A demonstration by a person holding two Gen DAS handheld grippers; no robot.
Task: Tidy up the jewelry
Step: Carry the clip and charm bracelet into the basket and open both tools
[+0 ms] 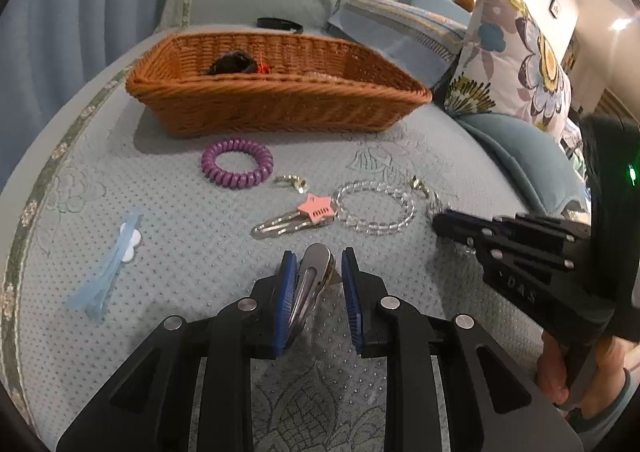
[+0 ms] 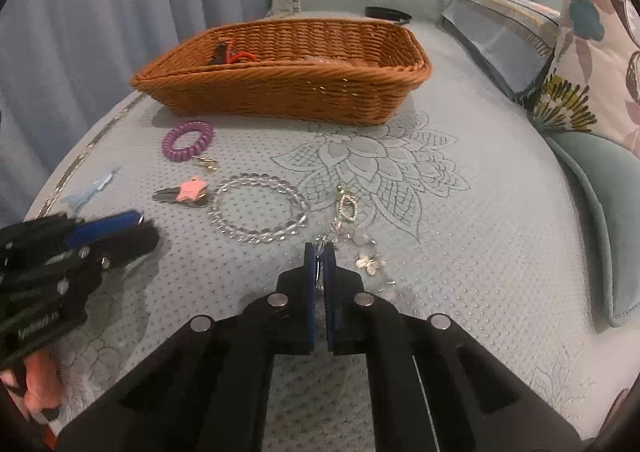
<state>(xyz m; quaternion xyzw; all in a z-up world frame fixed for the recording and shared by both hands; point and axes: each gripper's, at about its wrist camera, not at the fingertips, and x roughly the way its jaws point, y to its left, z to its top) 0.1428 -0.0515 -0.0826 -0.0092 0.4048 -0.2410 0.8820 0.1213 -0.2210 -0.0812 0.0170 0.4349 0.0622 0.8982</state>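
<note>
With the left gripper (image 1: 316, 284) clamped on a silver hair clip (image 1: 310, 280) and the right gripper (image 2: 320, 272) pinched on the charm bracelet (image 2: 348, 212) lying on the bed, both must next travel to the wicker basket (image 2: 280, 92)

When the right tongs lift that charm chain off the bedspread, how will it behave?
The charm chain looks loosely linked, so it will likely dangle limp. The right tongs pinch only one thin link, so it may slip. Its butterfly charm will probably swing.
</note>
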